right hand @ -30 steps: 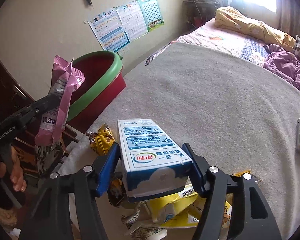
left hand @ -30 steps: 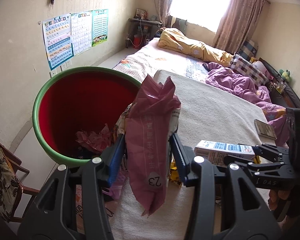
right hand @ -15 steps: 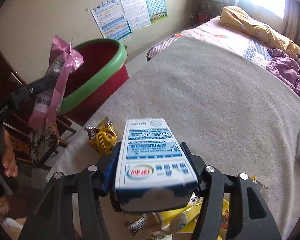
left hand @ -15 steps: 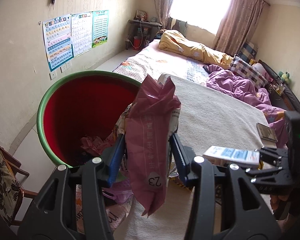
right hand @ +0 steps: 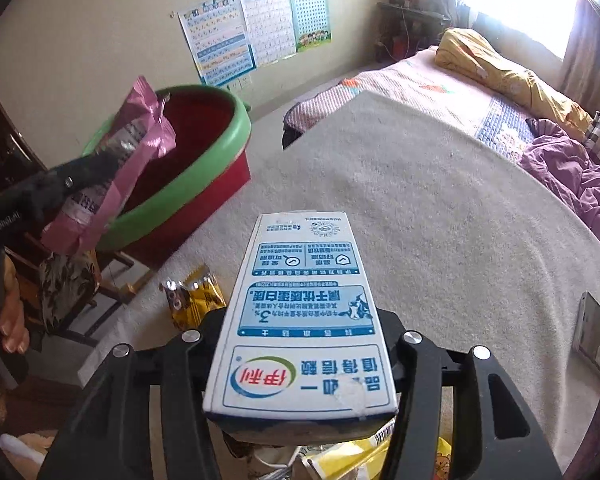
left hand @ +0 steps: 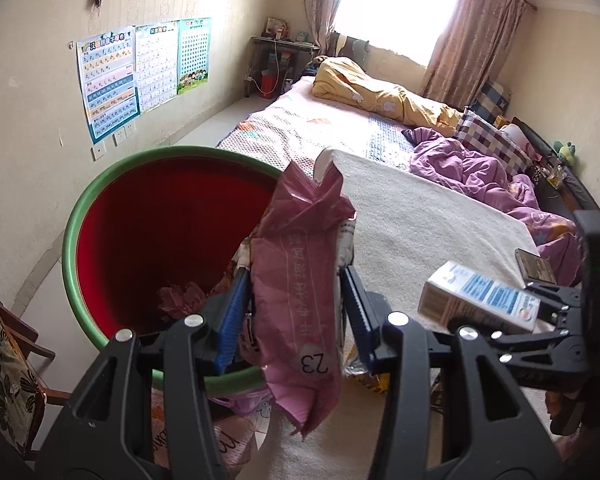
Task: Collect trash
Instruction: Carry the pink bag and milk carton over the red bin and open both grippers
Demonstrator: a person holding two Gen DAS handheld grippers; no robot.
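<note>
The left tongs (left hand: 294,312) grip a pink wrapper (left hand: 300,280) upright at the near rim of the red, green-rimmed basin (left hand: 100,200), while the right tongs (right hand: 300,344) clamp a blue-and-white milk carton (right hand: 300,320) above the beige blanket (right hand: 440,220) on the bed, a yellow snack packet (right hand: 192,300) lying just beside.

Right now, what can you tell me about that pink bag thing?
The pink wrapper is crinkly, shiny plastic with pale print and a round sticker reading 23. It stands roughly upright, top torn open and jagged, bottom hanging free. The left gripper pinches its middle, beside the rim of the red tub. Another, silvery wrapper sits pressed behind it.
</note>
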